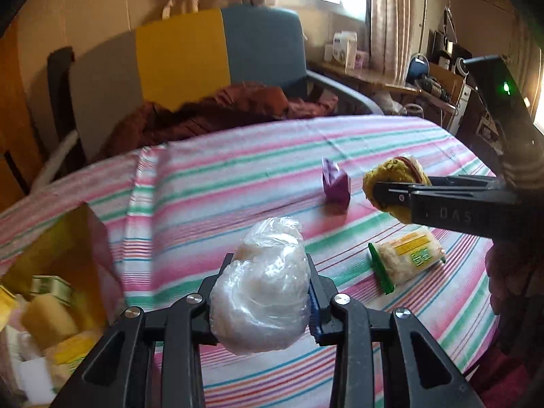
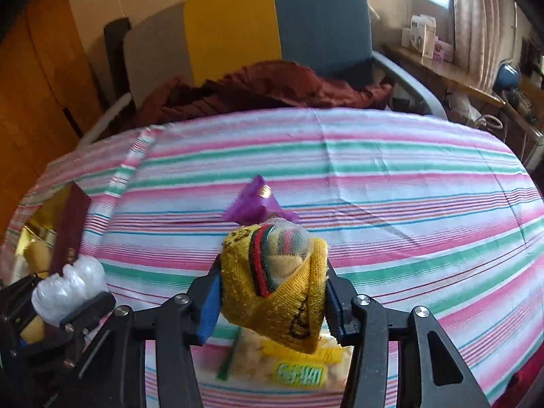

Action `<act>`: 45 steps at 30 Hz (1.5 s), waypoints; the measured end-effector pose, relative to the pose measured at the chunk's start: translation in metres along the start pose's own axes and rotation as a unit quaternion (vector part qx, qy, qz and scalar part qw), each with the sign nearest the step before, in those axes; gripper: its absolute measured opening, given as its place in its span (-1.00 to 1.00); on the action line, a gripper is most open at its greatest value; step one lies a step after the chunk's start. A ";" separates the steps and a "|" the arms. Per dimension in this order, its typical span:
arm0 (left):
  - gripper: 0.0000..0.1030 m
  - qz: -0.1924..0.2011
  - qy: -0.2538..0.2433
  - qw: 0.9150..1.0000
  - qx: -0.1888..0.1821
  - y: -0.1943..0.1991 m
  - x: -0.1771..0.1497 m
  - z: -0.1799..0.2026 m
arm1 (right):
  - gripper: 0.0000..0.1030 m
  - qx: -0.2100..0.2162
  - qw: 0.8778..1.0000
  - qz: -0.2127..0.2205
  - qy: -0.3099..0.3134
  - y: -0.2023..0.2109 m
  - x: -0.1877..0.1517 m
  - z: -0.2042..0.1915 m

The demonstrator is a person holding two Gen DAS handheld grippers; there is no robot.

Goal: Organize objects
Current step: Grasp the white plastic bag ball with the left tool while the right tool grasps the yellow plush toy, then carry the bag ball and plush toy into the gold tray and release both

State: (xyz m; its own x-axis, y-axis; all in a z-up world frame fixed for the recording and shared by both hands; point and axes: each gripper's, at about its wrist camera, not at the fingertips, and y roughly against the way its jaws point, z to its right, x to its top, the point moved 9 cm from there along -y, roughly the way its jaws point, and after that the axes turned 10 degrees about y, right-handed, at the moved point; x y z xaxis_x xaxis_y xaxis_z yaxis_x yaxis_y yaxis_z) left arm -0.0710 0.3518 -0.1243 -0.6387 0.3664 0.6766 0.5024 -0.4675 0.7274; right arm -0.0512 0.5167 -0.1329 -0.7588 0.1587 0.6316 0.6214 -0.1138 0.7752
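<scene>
My left gripper (image 1: 268,284) is shut on a clear plastic bag of white stuff (image 1: 263,292), held above the striped tablecloth (image 1: 238,176); it also shows in the right wrist view (image 2: 66,284). My right gripper (image 2: 272,282) is shut on a yellow knitted bundle with red, green and black stripes (image 2: 278,282), also seen in the left wrist view (image 1: 391,183). A purple packet (image 1: 335,183) lies mid-table. A clear packet with a yellow-green label and green edge (image 1: 406,258) lies below the right gripper (image 2: 299,363).
An open yellow box with a dark red flap (image 1: 64,258) holding several packets stands at the table's left edge (image 2: 68,231). A chair with grey, yellow and teal panels (image 1: 183,54) and a rust-red cloth (image 1: 217,112) stand behind the table.
</scene>
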 end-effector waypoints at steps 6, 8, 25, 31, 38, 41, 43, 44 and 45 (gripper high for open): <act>-0.31 0.027 0.019 0.999 0.012 0.033 0.007 -0.023 | 0.00 0.034 0.999 0.030 0.000 0.025 0.006 -0.038; -0.31 0.034 0.025 0.999 0.018 0.044 0.006 -0.031 | 0.00 0.045 0.998 0.034 0.002 0.030 0.004 -0.052; -0.31 0.068 0.101 0.991 0.056 0.102 -0.015 -0.116 | 0.01 0.118 0.991 0.034 0.061 0.046 0.000 -0.169; -0.31 0.071 0.128 0.987 0.068 0.113 -0.027 -0.145 | 0.01 0.139 0.986 0.029 0.090 0.049 -0.001 -0.207; -0.31 0.073 0.168 0.979 0.087 0.128 -0.045 -0.185 | 0.01 0.165 0.978 0.019 0.125 0.047 -0.006 -0.249; -0.31 0.079 0.196 0.973 0.096 0.139 -0.054 -0.212 | 0.01 0.175 0.975 0.014 0.139 0.044 -0.008 -0.265; -0.31 0.083 0.218 0.967 0.103 0.149 -0.062 -0.231 | 0.01 0.181 0.972 0.013 0.149 0.043 -0.007 -0.275; -0.31 0.085 0.227 0.964 0.108 0.153 -0.066 -0.240 | 0.02 0.182 0.971 0.012 0.154 0.041 -0.006 -0.280; -0.31 0.087 0.235 0.962 0.111 0.157 -0.070 -0.247 | 0.02 0.184 0.970 0.011 0.160 0.040 -0.004 -0.285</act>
State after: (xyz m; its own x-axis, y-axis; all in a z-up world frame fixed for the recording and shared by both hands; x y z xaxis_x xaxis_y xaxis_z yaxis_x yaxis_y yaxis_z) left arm -0.0914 0.0541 -0.0854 -0.7004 -0.1293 0.7020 0.7041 -0.2864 0.6498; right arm -0.0787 0.2317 -0.1013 -0.7289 -0.1592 0.6658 0.6214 0.2542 0.7411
